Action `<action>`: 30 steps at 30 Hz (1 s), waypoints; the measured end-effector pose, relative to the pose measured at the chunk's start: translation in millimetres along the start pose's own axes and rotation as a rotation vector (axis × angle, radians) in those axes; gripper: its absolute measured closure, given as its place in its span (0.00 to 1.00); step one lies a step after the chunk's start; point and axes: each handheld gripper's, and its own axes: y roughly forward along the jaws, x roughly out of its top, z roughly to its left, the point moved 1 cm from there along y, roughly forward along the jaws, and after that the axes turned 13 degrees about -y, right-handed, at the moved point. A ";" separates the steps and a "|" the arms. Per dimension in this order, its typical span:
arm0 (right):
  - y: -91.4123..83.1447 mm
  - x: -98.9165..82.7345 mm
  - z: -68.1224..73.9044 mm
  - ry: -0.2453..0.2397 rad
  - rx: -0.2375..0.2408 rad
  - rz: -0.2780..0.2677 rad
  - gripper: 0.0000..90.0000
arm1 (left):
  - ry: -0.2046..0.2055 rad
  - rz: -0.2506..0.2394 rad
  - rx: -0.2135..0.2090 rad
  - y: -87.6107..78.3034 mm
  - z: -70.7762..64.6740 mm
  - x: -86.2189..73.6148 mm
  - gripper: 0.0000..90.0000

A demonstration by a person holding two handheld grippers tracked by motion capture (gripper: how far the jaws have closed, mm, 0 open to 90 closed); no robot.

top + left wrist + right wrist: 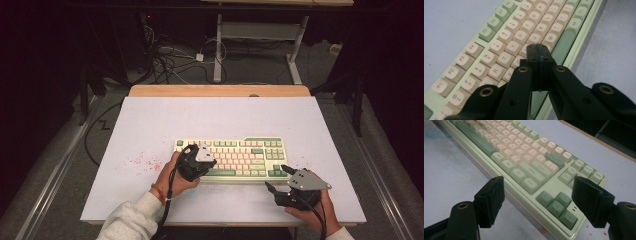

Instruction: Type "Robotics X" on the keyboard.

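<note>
Dark floor and tangled cables surround a pale work board (150,120) laid over a wooden table, and on it, near the front and a little right of centre, lies the green-and-cream keyboard (250,150) with its long side facing the person. Over its left half hangs the left gripper (201,161), jaws pressed flat together with nothing between them; in the left gripper view the joined tips (538,53) sit just above the letter rows, near the keys beside the space bar (562,47), which suggests the closed jaws are meant to serve as a single blunt finger for pressing a key. Whether they already touch a keycap I cannot tell. The right gripper (277,179) rests off the keyboard's front right corner, its jaws spread wide and gripping nothing, the arrow keys (557,206) visible between them; it looks parked there, out of the way yet close. Reddish specks (145,162) stain the board left of the keyboard.
</note>
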 end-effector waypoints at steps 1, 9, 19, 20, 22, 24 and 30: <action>0.0 -0.4 -0.2 0.004 0.000 0.000 0.30 | 0.000 0.004 -0.003 2.0 -0.4 0.9 0.97; 1.5 -0.8 0.2 -0.005 0.004 0.003 0.30 | 0.006 0.036 0.001 13.4 -2.3 3.9 0.97; 3.2 -0.4 1.8 -0.014 0.011 0.007 0.30 | 0.014 0.072 0.020 22.8 -2.5 3.7 0.97; 3.4 -0.4 2.1 -0.014 0.012 0.010 0.30 | 0.011 0.069 0.020 22.9 -2.5 4.1 0.97; 3.4 -0.5 2.5 -0.016 0.011 0.013 0.30 | 0.017 0.066 0.021 22.2 -3.5 4.1 0.97; 3.0 -0.3 2.5 -0.017 0.010 0.011 0.30 | 0.016 0.056 0.026 20.4 -3.2 4.2 0.96; 1.7 0.0 1.6 -0.017 0.007 0.005 0.30 | 0.022 0.021 0.025 12.9 -2.9 5.8 0.96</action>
